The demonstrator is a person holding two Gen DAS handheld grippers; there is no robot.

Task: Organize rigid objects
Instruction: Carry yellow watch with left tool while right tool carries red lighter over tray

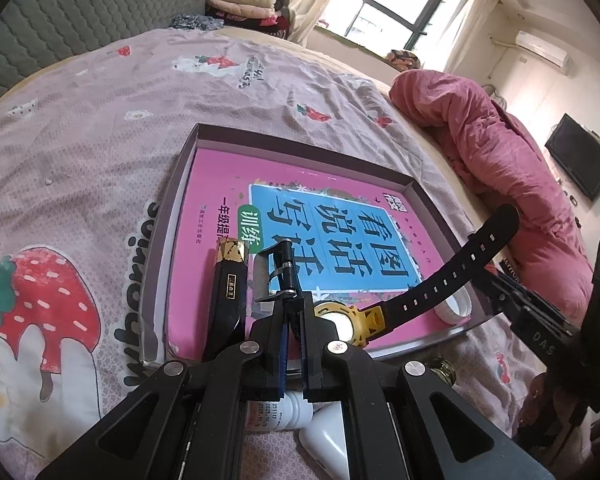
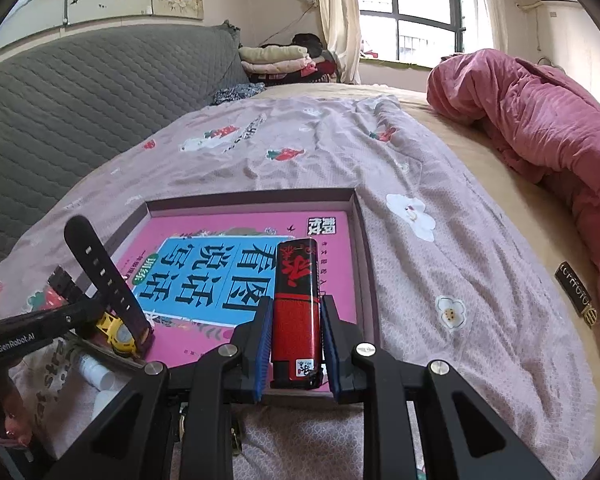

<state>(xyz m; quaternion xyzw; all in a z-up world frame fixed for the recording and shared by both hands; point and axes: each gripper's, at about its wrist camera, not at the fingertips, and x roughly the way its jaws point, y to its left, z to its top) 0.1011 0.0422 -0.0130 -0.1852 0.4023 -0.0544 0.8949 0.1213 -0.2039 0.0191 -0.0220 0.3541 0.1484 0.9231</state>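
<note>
In the left wrist view, the left gripper (image 1: 291, 334) is seen at lower centre with its jaws drawn almost fully together on the strap of a watch (image 1: 342, 322), whose yellow case sits just right of the fingertips over the near edge of the shallow box (image 1: 300, 138). One black strap half runs from the case up toward the right of the frame, ending in mid-air, and the buckle half rises just above the fingertips, so the watch's long axis is read as slanting from lower centre to upper right. A slip is judged possible, since only a thin strap is pinched and the heavier case hangs to one side; the free strap could also catch the box wall or knock the dark gold-capped stick (image 1: 229, 280) lying left of the fingers, or the white cap (image 1: 454, 307) at the box's lower right corner. In the right wrist view, the right gripper (image 2: 296, 344) at lower centre is closed on a red and black lighter (image 2: 296, 304), held by its lower half between the blue pads. Its long axis runs nearly straight up the frame, the printed end pointing away toward the pink book (image 2: 204, 232) lining the box, over whose near right part it hangs. If released from height, it could bounce off the glossy cover or land outside the wall.
</note>
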